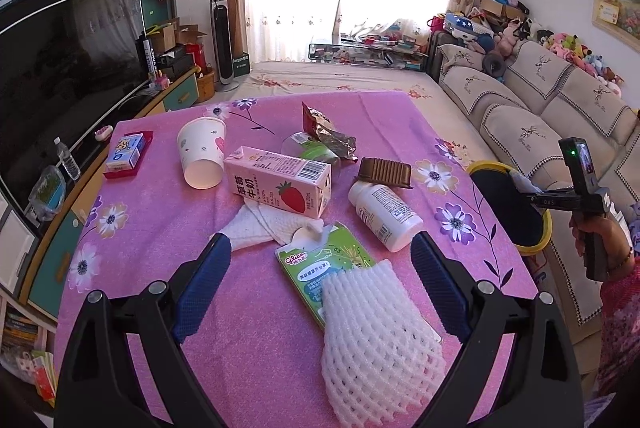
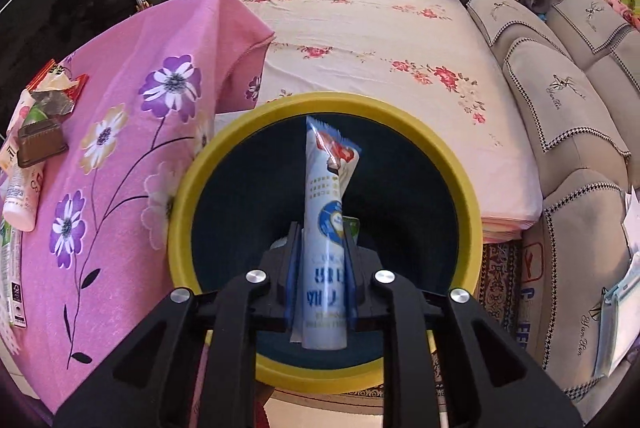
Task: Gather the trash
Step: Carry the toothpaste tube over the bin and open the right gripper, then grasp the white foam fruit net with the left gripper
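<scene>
The right gripper (image 2: 322, 268) points steeply down over the bin (image 2: 176, 211), a yellow-rimmed round bin standing beside the bench (image 1: 160, 220) and the bed (image 2: 360, 27). A long white-and-blue wrapper (image 2: 326, 211) stands between its jaws, its long axis running along the fingers, the torn red end pointing away over the bin's dark inside. The jaws are narrowly parted, the blue pads close on either side of the wrapper; I cannot tell whether they press it.

The left gripper (image 1: 320, 260) hangs over the pink flowered cloth on the bench, jaws wide apart and holding nothing. Between its fingers lie one green box (image 1: 320, 268) and one white foam net (image 1: 380, 340), the net overlapping the box's near end. Just beyond lie one white bottle (image 1: 384, 214) on its side, cap toward the near right, one pink milk carton (image 1: 280, 185) lying flat, its long axis crosswise, on one white tissue (image 1: 256, 224), one paper cup (image 1: 202, 151) tipped with its mouth toward the camera, one brown tray (image 1: 386, 171), one crumpled foil bag (image 1: 326, 131) and one small blue carton (image 1: 126, 151).
</scene>
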Available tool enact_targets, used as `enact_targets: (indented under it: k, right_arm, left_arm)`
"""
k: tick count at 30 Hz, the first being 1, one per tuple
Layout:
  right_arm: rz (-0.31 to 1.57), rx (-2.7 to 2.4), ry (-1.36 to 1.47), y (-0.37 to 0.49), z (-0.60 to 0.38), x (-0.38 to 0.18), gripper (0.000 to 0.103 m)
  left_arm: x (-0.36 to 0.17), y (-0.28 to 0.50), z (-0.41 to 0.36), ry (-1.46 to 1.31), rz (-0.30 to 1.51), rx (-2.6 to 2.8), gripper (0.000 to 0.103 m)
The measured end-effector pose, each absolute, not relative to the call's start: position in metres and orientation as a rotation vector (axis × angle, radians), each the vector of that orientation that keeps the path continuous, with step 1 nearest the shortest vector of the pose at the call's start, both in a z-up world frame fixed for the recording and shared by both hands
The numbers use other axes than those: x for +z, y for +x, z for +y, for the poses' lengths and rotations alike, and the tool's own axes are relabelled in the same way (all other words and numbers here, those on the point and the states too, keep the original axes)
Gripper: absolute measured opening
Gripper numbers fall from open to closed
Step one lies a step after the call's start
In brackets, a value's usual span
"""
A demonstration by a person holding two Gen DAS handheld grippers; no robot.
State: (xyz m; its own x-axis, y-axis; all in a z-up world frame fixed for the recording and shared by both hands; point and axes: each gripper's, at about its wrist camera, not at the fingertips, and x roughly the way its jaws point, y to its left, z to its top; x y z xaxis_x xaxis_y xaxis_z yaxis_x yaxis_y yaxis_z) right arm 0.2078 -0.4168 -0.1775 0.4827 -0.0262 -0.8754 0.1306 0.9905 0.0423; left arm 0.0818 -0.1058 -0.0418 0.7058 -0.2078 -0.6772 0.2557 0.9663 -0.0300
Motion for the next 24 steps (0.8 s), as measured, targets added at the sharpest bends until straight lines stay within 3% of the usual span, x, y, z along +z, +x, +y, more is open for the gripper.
enact_targets:
  k: [3, 4, 11, 24]
  right_arm:
    - [1.053, -0.106, 0.111, 0.211, -0.42, -0.179, 0.039]
    - [1.047, -0.108, 0.112, 0.211, -0.421, -0.179, 0.04]
    - [1.006, -0.084, 0.118, 0.199, -0.407, -0.168, 0.041]
    - [0.983, -0.04, 0.095, 0.191, -0.385, -0.159, 0.044]
  left_arm:
    - [-0.042, 0.081, -0.112, 0.077, 0.746, -0.266, 0.09]
    - [-0.042, 0.081, -0.113, 0.08, 0.747, -0.269, 0.09]
    - [-0.045, 0.076, -0.119, 0.087, 0.768, -0.281, 0.093]
    - [-0.099, 0.071, -0.135, 0.133, 0.938, -0.314, 0.093]
